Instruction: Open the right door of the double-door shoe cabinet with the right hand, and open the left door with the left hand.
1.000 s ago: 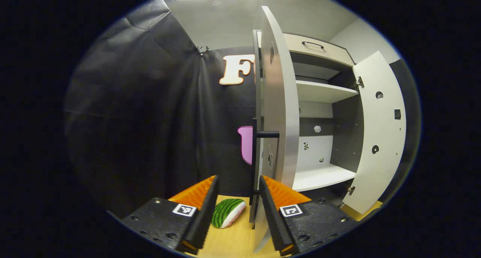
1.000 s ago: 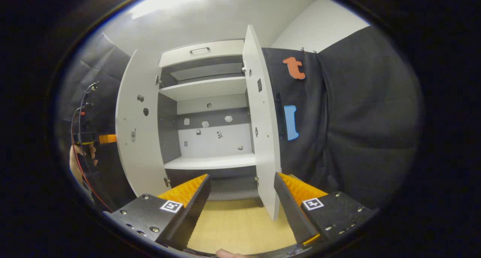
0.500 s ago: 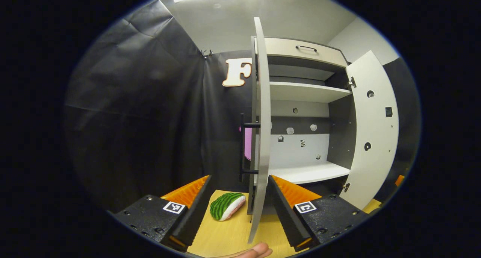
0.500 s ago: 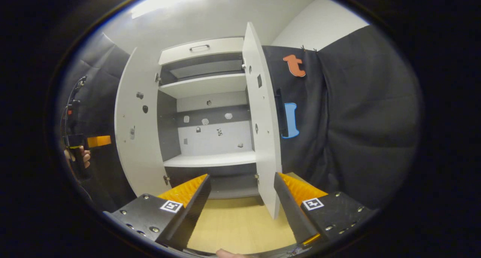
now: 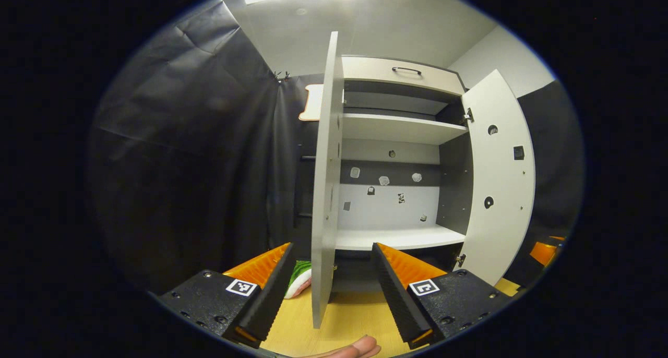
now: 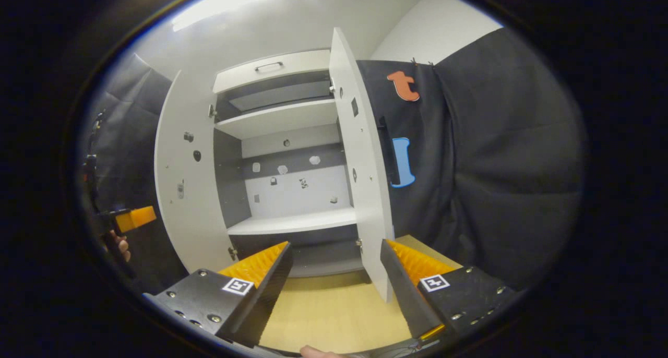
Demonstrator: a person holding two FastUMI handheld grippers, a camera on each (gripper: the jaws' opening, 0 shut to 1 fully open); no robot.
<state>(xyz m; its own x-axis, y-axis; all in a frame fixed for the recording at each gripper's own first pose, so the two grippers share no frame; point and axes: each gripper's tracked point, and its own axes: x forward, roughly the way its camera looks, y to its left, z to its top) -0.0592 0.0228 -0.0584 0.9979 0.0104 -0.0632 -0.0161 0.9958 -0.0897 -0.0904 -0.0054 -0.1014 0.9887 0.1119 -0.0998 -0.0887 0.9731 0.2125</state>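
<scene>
The white shoe cabinet [image 5: 396, 128] stands with both doors swung out. In the left gripper view the left door [image 5: 324, 180] shows almost edge-on in front of my left gripper [image 5: 334, 290], which is open and holds nothing; the right door [image 5: 501, 186] hangs wide at the right. In the right gripper view the right door [image 6: 365, 175] with its dark handle [image 6: 389, 149] is just beyond my open, empty right gripper [image 6: 334, 285]. The left door [image 6: 182, 175] stands at the left, and past it a hand [image 6: 122, 246] holds the left gripper [image 6: 130, 219].
White shelves [image 5: 399, 238] cross the cabinet, and a drawer with a dark handle [image 5: 407, 70] tops it. A green striped toy [image 5: 300, 282] lies on the wooden floor [image 6: 329, 311] behind the left door. Black cloth [image 6: 496, 165] hangs on both sides.
My left gripper has drawn back from the left door's handle and shifted right, so the door's inner side now shows. The right gripper has hardly moved.
</scene>
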